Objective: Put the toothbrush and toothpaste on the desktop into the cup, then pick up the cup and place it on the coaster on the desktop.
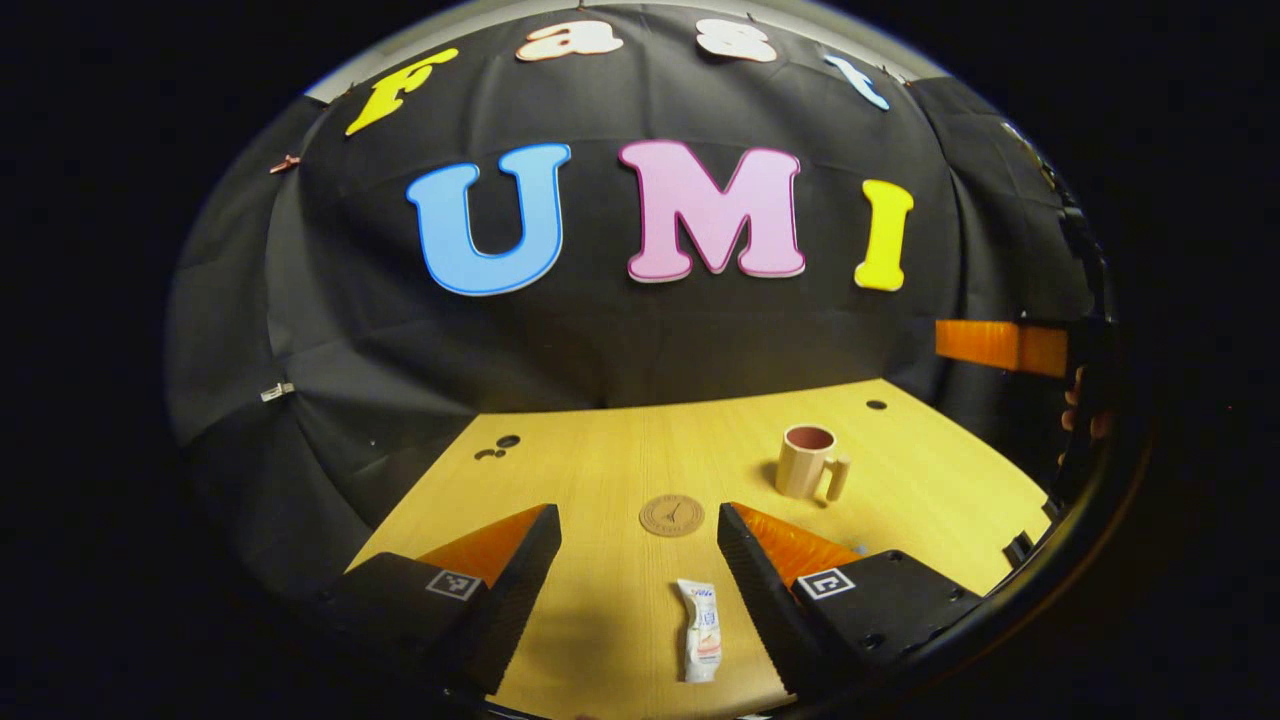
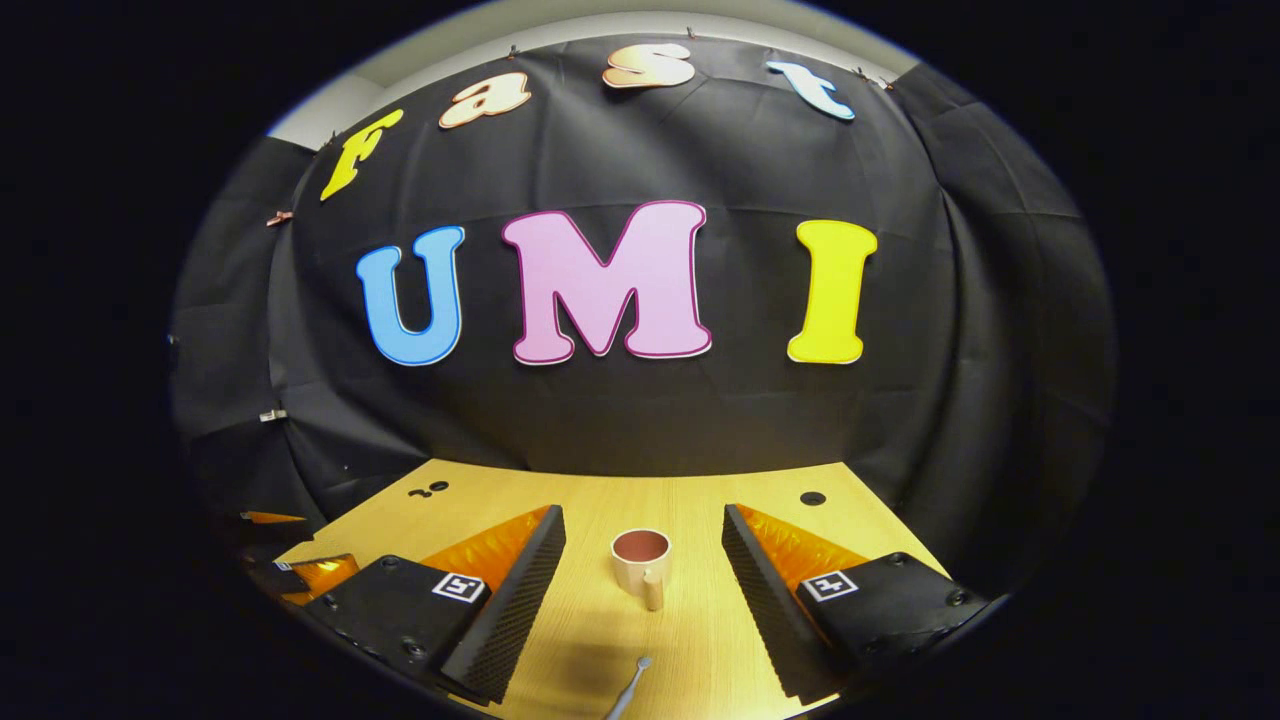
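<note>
Left gripper (image 1: pixel 638 560): spread, hovering above desktop (image 1: pixel 600 470).
Toothpaste (image 1: pixel 701 630): small white tube, flat between its fingers.
Coaster (image 1: pixel 672 515): round, brown, just beyond.
Right gripper (image 2: pixel 642 560): spread.
Cup (image 2: pixel 640 565): beige, upright, handle nearward, between its fingers.
Toothbrush (image 2: pixel 630 688): nearer, partly cropped.

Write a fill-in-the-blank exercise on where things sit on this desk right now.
1. The toothpaste lies flat between the left gripper's ____ fingers.
2. The cup stands upright with its ____ turned toward the right gripper.
3. The round coaster has ____ on it.
4. In the left gripper view the cup sits to the ____ of the coaster.

Missing words: open; handle; nothing; right
</note>
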Available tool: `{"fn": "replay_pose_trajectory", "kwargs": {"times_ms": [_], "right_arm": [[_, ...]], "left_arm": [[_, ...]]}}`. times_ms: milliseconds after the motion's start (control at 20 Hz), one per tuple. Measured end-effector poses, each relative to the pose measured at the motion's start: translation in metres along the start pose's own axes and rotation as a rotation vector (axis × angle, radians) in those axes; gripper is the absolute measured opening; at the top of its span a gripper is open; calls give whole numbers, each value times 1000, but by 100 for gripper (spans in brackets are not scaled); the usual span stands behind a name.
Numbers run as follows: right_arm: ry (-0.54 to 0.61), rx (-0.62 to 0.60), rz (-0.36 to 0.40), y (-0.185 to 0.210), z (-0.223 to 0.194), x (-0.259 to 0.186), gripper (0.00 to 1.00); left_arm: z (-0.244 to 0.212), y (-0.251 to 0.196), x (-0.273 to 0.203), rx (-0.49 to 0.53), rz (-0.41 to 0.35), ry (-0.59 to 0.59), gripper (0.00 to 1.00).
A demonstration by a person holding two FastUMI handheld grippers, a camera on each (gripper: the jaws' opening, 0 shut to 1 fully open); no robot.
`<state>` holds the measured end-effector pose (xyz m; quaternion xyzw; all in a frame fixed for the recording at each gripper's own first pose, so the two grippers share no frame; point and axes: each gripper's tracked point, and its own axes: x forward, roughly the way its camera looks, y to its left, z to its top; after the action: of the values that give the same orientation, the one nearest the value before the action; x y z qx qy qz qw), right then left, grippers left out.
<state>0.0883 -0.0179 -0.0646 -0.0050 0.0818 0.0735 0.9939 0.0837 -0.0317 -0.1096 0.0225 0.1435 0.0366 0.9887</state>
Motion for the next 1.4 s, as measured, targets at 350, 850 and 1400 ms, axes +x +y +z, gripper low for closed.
{"fn": "replay_pose_trajectory", "kwargs": {"times_ms": [350,850,1400], "right_arm": [[74,2,57,-12,-33,15,98],[165,25,109,-36,-76,18,97],[261,51,133,-56,-111,8,98]], "left_arm": [[-78,-32,36,38,-26,184,99],[-165,-59,76,75,-30,454,99],[-197,-65,83,-67,-62,590,79]]}}
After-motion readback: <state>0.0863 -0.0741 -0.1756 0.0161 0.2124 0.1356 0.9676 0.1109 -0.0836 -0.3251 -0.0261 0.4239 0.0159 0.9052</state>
